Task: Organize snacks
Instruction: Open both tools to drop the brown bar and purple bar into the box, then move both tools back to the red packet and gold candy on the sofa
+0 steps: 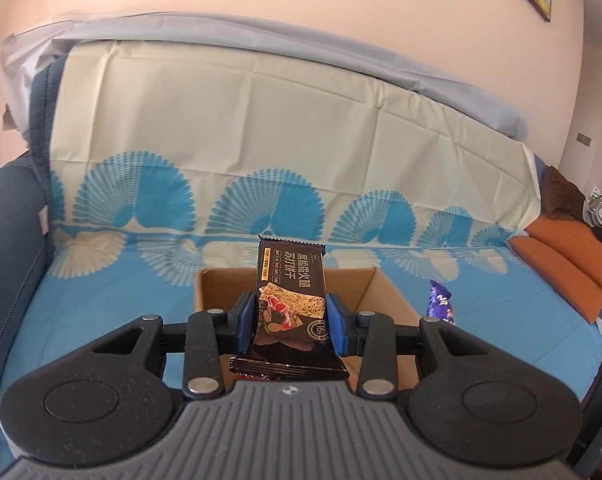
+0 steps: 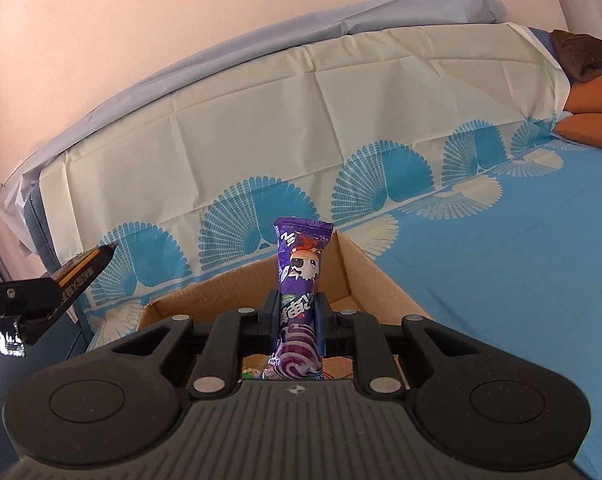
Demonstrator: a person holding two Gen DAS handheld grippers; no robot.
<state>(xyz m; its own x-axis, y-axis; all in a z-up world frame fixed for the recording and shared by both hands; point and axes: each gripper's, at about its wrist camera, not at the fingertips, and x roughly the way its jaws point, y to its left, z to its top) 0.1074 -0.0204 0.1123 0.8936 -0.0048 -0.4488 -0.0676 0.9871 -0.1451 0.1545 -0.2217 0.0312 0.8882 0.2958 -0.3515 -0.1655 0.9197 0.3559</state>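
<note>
Your left gripper (image 1: 291, 322) is clamped on a black cracker pack (image 1: 291, 280), blue pads (image 1: 245, 320) pressing both long edges. Pack stands upright, top seal at 12 o'clock, lower end hanging below the pads. It sits over the near side of the open cardboard box (image 1: 385, 292), clear of the box floor as far as the left wrist view shows.

Your right gripper (image 2: 297, 314) is clamped on a purple candy pack (image 2: 301, 276), also upright, w/ cartoon face toward the lens and crimped top at 12 o'clock. Its lower end hangs over the box interior; other wrappers show in the box beneath, too cramped to identify.

Cross-check: in the right wrist view, left gripper & its black pack appear at 9 o'clock, pack tilted up toward 2 o'clock, beside the box's left wall. In the left wrist view, the purple pack pokes up at 3 o'clock, just past the box's right wall.

Box rests on a blue sofa cover (image 1: 113, 304) w/ fan pattern. Orange cushions (image 1: 561, 260) at 3 o'clock, well apart from the box.
</note>
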